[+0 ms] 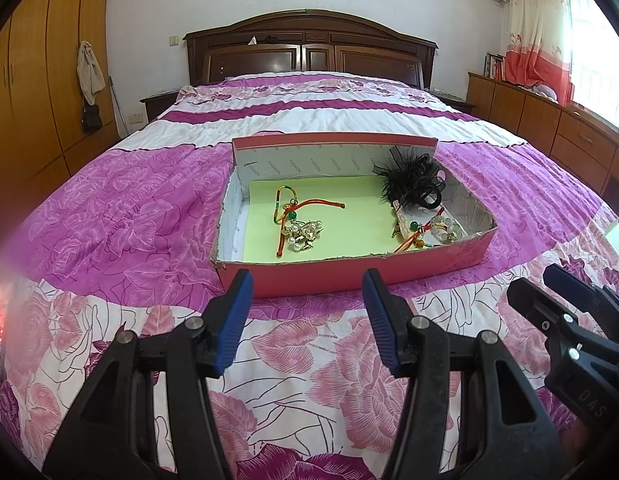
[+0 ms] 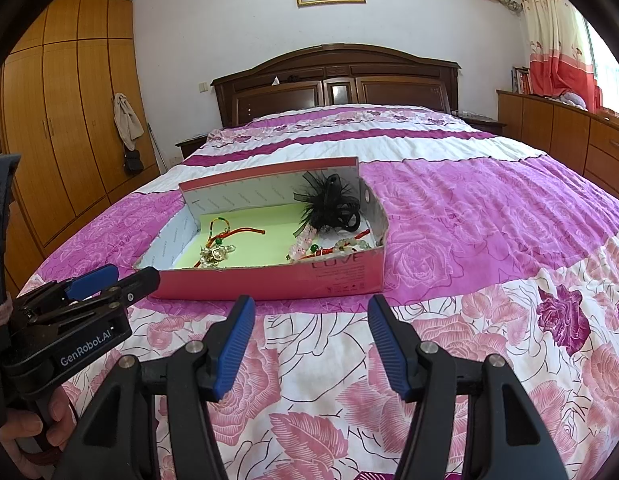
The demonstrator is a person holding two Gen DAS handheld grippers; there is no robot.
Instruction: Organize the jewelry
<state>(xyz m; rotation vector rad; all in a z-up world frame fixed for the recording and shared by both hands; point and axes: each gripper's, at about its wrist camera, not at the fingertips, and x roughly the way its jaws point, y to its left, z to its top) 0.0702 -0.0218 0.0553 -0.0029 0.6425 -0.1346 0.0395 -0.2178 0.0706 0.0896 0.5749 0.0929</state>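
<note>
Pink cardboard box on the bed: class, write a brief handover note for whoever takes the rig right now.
Left claw: open, empty, short of the box.
Right claw: open, empty, short of the box.
Pink cardboard box holds a red-cord pearl charm tangle at left, a black feathered hair clip and a pale bead bracelet at right.
Done: nothing evident.
Left: sorting the jewelry.

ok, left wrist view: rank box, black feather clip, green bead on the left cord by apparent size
1. box
2. black feather clip
3. green bead
All sit close together in the box, so nearness hardly skews the order.
</note>
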